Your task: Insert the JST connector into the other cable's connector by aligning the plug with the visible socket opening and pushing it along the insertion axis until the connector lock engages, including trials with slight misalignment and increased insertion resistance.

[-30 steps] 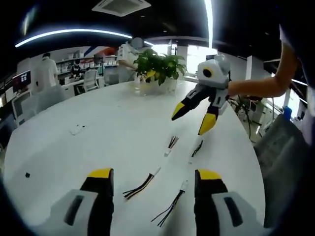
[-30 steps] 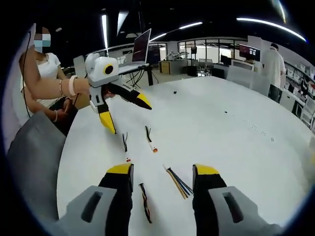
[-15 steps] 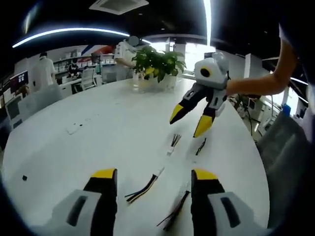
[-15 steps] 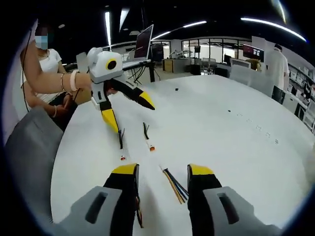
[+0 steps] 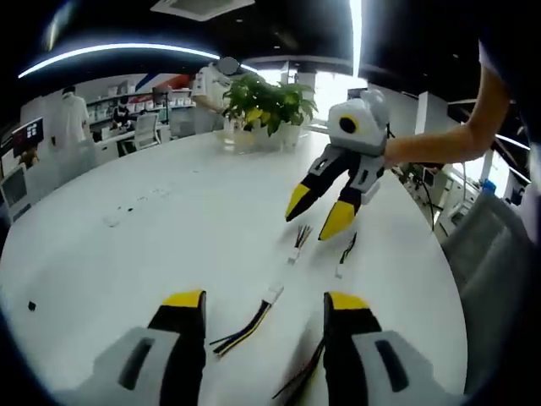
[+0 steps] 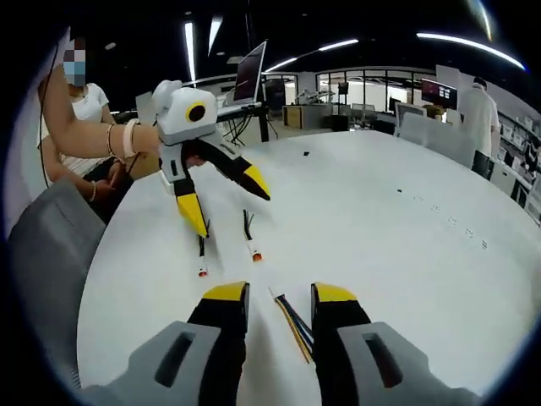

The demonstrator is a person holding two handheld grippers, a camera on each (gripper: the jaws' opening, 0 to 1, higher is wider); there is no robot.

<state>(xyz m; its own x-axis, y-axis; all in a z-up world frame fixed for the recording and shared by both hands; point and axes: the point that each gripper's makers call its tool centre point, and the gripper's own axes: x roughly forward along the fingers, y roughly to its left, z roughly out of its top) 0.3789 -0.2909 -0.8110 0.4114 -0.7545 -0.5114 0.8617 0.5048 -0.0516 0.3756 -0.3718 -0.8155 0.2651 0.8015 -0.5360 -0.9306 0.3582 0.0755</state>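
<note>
Round white worktop (image 5: 144, 228), smooth, glossy. Potted plant (image 5: 264, 103) at far edge. Left tool (image 5: 264, 304) released, jaws apart, now lower over yellow-black cable (image 5: 247, 320). Right tool (image 6: 270, 296) jaws narrower than before, not clenched, straddling multicolour cable (image 6: 296, 323). Two more short cables (image 5: 297, 244) nearby.

Smooth matt white table (image 5: 152, 228); glossy plastic gripper (image 6: 226, 200) shell.

**No words to read**

I can't read any words, numbers or signs here. The screens (image 6: 251, 74) far across the room glow, but what is on them is too small and blurry to make out.
</note>
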